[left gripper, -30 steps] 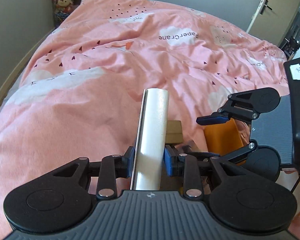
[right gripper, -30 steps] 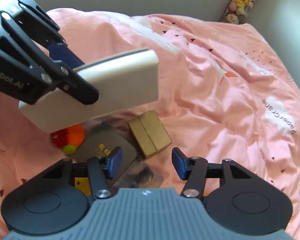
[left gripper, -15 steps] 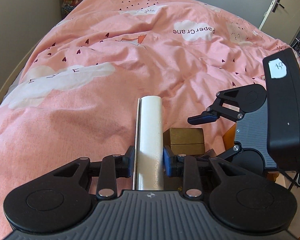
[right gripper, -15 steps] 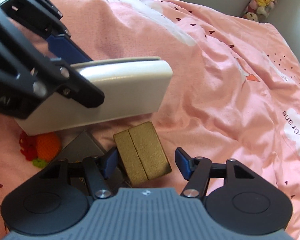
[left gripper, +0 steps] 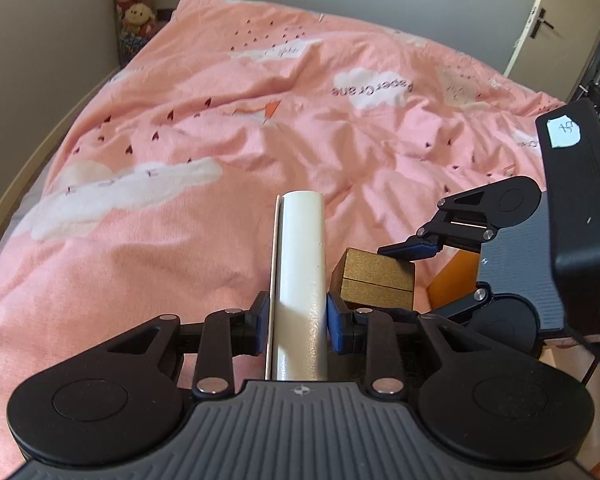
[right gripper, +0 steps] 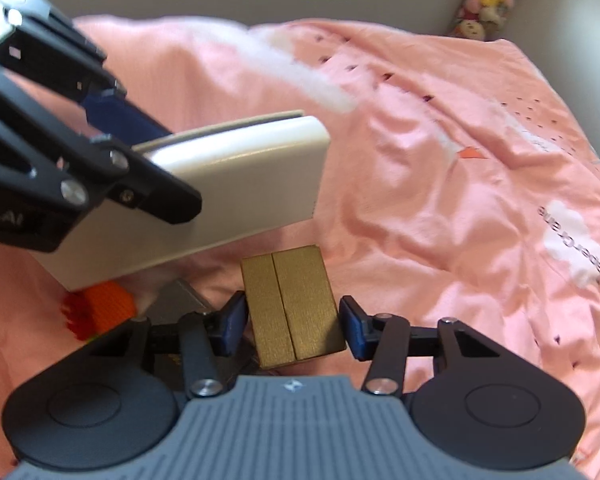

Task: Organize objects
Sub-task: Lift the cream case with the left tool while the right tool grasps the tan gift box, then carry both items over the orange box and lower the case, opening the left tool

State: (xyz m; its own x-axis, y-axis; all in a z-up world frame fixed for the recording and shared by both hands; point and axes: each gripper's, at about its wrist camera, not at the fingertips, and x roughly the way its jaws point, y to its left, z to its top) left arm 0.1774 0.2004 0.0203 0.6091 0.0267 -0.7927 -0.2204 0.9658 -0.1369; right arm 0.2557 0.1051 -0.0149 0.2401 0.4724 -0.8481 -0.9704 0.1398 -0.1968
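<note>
Bed (left gripper: 228,152) covered in a pink cloud-print quilt carries the things here. 1 white flat case (left gripper: 302,280) is clamped between the 2 blue pads of the left gripper (left gripper: 298,316) and held clear above the quilt; in the right wrist view the same case (right gripper: 236,184) juts in from the left with the left gripper (right gripper: 140,160) gripping it on both faces. 1 gold box (right gripper: 294,306) with a seam down its middle lies on the quilt, between the fingers of the right gripper (right gripper: 292,328). Those fingers are closing around it, with slim gaps visible at both pads. In the left wrist view the gold box (left gripper: 376,280) sits just right of the case, the right gripper (left gripper: 420,276) reaching over it. 1 orange knitted toy (right gripper: 104,306) and 1 dark flat item (right gripper: 180,296) lie under the case. A heap of plush toys (left gripper: 136,12) stands in the far corner; I cannot count them.
</note>
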